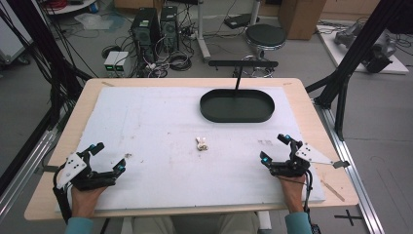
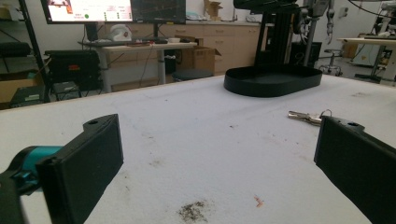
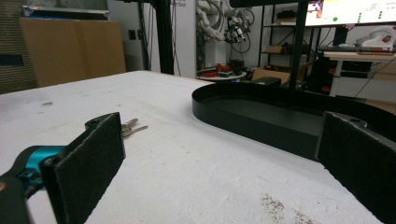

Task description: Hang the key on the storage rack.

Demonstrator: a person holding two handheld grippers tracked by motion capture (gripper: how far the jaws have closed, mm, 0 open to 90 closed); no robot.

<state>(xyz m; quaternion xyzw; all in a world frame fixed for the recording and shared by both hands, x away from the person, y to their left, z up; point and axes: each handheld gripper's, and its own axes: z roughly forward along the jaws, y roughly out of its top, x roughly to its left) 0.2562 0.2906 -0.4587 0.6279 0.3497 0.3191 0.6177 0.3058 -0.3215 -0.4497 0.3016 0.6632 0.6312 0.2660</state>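
- Lab room behind: computer towers, cables, a round stool, cardboard boxes on the floor; monitors on desks show in both gripper views.
- Wooden worktop point(image 1: 316, 126) carries a white foam mat point(image 1: 160, 122), stained and speckled in places.
- Bunch of keys point(image 1: 201, 144) lies flat on the mat near its middle, between the two tools, well apart from both, touched by nothing.
- Black oval tray point(image 1: 236, 106) sits at the far side of the mat, right of centre, beyond the keys; a thin black post rises from its far rim to a crossbar.
- Left tool point(image 1: 108, 157) rests low at the near left of the mat, held by the left hand point(image 1: 87, 195), forearm coming in from the bottom edge; it points forward and inward.
- Left tool jaws stand wide apart, nothing between them; in the left gripper view the keys point(image 2: 306, 116) lie ahead, just past the right-hand jaw, tray point(image 2: 273, 80) farther off.
- Right tool point(image 1: 274, 147) rests low at the near right of the mat, held by the right hand point(image 1: 292, 187); it points forward and inward.
- Right tool jaws wide apart, empty; in the right gripper view the keys point(image 3: 130, 127) lie just beyond the left-hand jaw, tray point(image 3: 261, 116) close ahead.
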